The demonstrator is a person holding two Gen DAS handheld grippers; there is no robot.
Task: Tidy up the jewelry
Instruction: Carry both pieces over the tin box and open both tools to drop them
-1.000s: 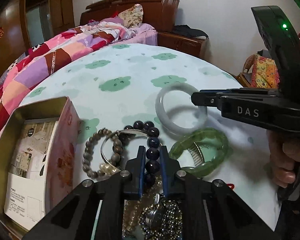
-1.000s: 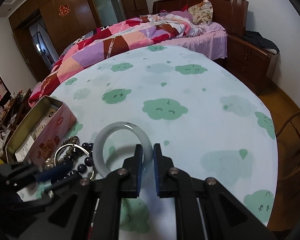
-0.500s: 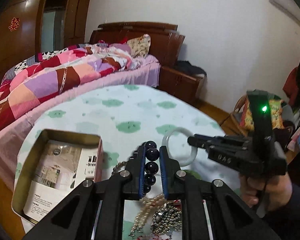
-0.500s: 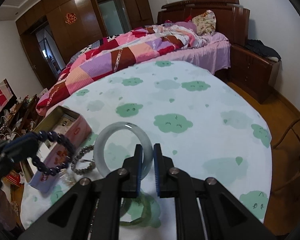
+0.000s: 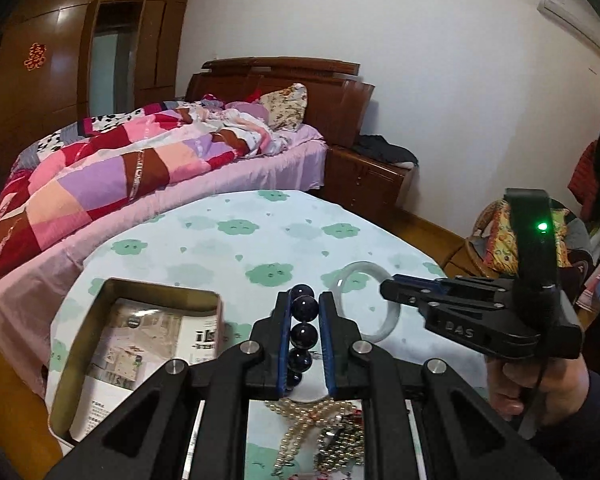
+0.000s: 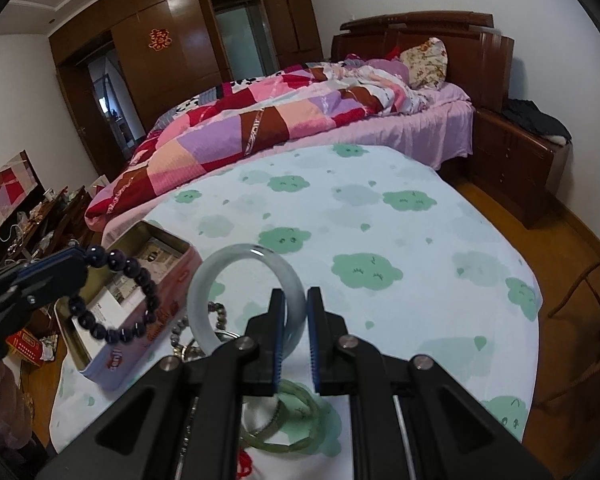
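Note:
My left gripper (image 5: 304, 308) is shut on a dark bead bracelet (image 5: 301, 334) and holds it in the air above the table; the bracelet hangs from it in the right wrist view (image 6: 118, 300). My right gripper (image 6: 294, 300) is shut on a pale jade bangle (image 6: 224, 276), lifted off the table; it also shows in the left wrist view (image 5: 380, 320). An open pink tin box (image 5: 100, 304) with paper inside lies at the left (image 6: 156, 236).
On the cloud-print tablecloth (image 6: 380, 208) lie a green bangle (image 6: 292, 424), a grey bead bracelet (image 6: 180, 330), pearl strands (image 5: 300, 432) and a metal bead chain (image 5: 340, 448). A bed (image 5: 120, 168) stands behind the table.
Both grippers have risen from the table. The left lifted the dark bead bracelet out of the pile; the right lifted the pale bangle off the cloth.

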